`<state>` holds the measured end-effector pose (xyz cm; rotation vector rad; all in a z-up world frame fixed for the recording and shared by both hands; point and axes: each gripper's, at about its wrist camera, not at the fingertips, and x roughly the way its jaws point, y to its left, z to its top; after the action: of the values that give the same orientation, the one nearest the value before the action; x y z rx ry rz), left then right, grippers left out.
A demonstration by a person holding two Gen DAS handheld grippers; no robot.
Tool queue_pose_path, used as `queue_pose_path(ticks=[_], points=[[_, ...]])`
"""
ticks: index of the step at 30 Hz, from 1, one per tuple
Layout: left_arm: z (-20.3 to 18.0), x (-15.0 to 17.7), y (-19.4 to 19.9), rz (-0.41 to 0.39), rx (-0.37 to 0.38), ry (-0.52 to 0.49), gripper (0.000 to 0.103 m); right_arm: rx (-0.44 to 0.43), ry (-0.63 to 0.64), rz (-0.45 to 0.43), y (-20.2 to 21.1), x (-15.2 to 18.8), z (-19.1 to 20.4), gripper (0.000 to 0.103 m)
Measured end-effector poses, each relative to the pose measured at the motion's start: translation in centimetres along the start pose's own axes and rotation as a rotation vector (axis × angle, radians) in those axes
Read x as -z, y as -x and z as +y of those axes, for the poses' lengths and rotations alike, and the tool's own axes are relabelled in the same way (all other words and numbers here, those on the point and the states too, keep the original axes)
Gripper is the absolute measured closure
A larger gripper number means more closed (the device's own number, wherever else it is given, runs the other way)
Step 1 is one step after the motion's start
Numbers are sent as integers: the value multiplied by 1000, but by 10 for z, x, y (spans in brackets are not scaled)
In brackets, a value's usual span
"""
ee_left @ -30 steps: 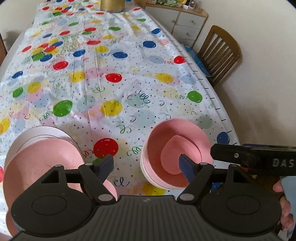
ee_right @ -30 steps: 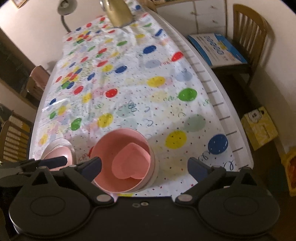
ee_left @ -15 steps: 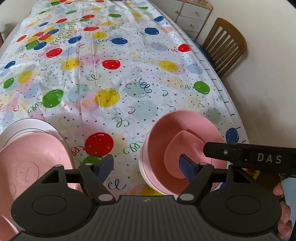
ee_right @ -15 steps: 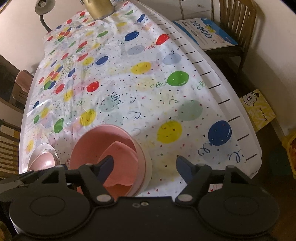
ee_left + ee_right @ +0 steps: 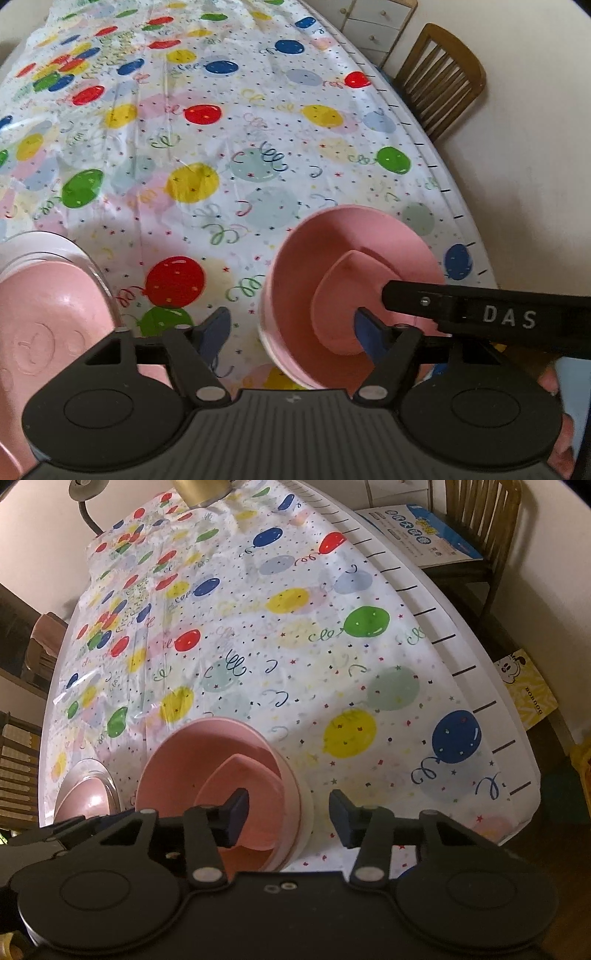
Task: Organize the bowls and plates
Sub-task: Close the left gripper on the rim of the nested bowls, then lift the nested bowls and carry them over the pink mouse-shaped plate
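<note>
a dining room with pale walls and a wooden chair (image 5: 439, 74) at two o'clock; the tabletop (image 5: 258, 122) wears a balloon-print cloth. near its front edge, at five o'clock in the left wrist view, sits a stack of pink bowls (image 5: 295, 295) with a small heart-shaped dish (image 5: 343, 295) lying inside. the right gripper (image 5: 288, 814) straddles the stack's right wall, one jaw inside and one outside; its jaws have just been closing, yet a gap shows beside the outer one, so they look spread, not pinching. the left gripper (image 5: 291, 328) has also narrowed a little but stays spread, one jaw over the cloth, the other dipping into the bowl by the dish. the step looks like getting hold of the stack; next, the right jaws would need to pinch the rim firmly before lifting. at eight o'clock a pink plate (image 5: 44, 325) on a clear plate (image 5: 74, 251) is cut off by the frame. how many bowls are stacked is hard to tell.
</note>
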<state>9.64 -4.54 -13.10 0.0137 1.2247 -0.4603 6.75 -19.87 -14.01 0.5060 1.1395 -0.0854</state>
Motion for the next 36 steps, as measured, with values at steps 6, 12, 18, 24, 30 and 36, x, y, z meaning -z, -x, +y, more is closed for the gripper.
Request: queue_pose_path(ticks=[6,12,18,24,30,36], points=[[-3,1,-2,6,19,-7,47,-12,-6,9,-4,1,-1,64],[4,2,-7,28,-10,16,67,-2,4,16,-7,2,0,71],[11,1,-5,25,1,47,70,39,55,22,-10,8,7,84],[9,4,-2,26,-8,46,71,50,67,27,-8,9,10,85],[7,5,12,11,-15,40,71,47,89,15,2,10,16,86],[7,2,35,-13,-22,32,71,40,117,-2,20,8,29,86]])
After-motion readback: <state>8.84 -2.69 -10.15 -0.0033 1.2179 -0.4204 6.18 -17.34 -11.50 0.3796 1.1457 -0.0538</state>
